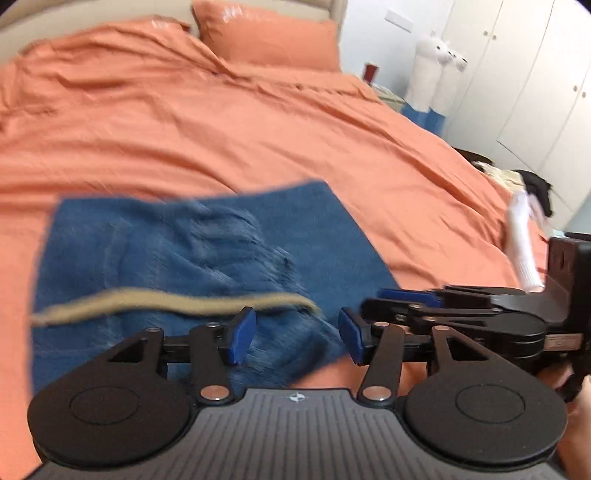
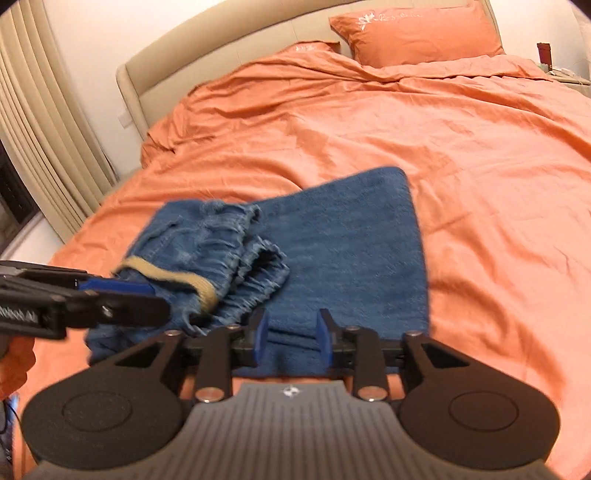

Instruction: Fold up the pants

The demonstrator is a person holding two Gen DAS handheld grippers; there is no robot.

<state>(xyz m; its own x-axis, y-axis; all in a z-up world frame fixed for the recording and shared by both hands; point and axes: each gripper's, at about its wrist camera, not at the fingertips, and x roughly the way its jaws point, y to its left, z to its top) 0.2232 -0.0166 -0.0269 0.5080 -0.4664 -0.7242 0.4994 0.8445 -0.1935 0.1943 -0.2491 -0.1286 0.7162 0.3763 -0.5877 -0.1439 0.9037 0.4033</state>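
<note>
Blue denim pants (image 1: 207, 258) lie folded into a compact rectangle on the orange bed, with a tan waistband strip (image 1: 166, 301) and gathered cuffs on top. In the right wrist view the pants (image 2: 332, 251) lie straight ahead. My left gripper (image 1: 297, 334) is open and empty, just above the near edge of the pants. My right gripper (image 2: 291, 334) is open and empty over the near edge too. The right gripper shows from the side in the left wrist view (image 1: 406, 295); the left gripper shows at the left of the right wrist view (image 2: 122, 295).
The orange duvet (image 2: 443, 129) covers the whole bed, with two orange pillows (image 2: 417, 33) at a beige headboard (image 2: 221, 44). White cloth (image 1: 521, 240) and dark clothes (image 1: 535, 188) lie at the bed's right edge. White wardrobes (image 1: 535, 74) and a plush toy (image 1: 436, 70) stand beyond.
</note>
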